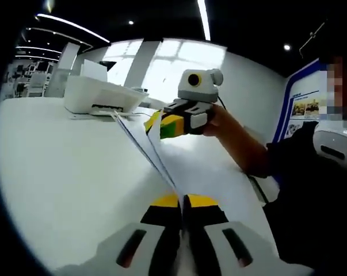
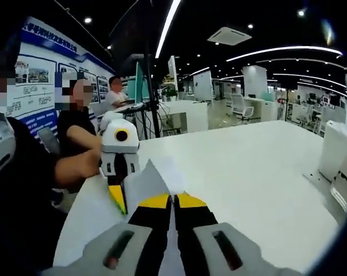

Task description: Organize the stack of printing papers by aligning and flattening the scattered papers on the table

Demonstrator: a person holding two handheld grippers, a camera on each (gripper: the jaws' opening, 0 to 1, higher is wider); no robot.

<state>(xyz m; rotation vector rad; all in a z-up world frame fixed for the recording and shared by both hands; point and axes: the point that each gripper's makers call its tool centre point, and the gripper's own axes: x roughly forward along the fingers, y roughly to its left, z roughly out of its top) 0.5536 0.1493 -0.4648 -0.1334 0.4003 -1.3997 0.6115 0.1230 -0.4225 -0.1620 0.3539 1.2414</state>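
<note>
**So, both grippers pinching the paper stack on edge**

Basically the person has the papers [image 1: 156,155] lifted up edgewise off the table [image 1: 64,172], one gripper at each end. In the left gripper view the left gripper [image 1: 183,201] has its jaws squeezed narrow on the near edge of the sheets, and the right gripper [image 1: 176,122] clamps the far end, with the person's hand [image 1: 219,123] behind it. The right gripper view shows the same thing mirrored: jaws pressed together on the paper, the other gripper gripping the opposite end.

A printer [image 1: 101,95] sits further back on the table, well apart from the stack.

Looks like the jogging step: squaring the sheets up. To do it well, he'd want to keep both grips level, tap the bottom edge down on the table so loose sheets drop flush, and not squeeze so hard that the sheets can't slide. The edges fan out a bit near the far end, so that corner probably needs the attention. Then lay it flat and press.
</note>
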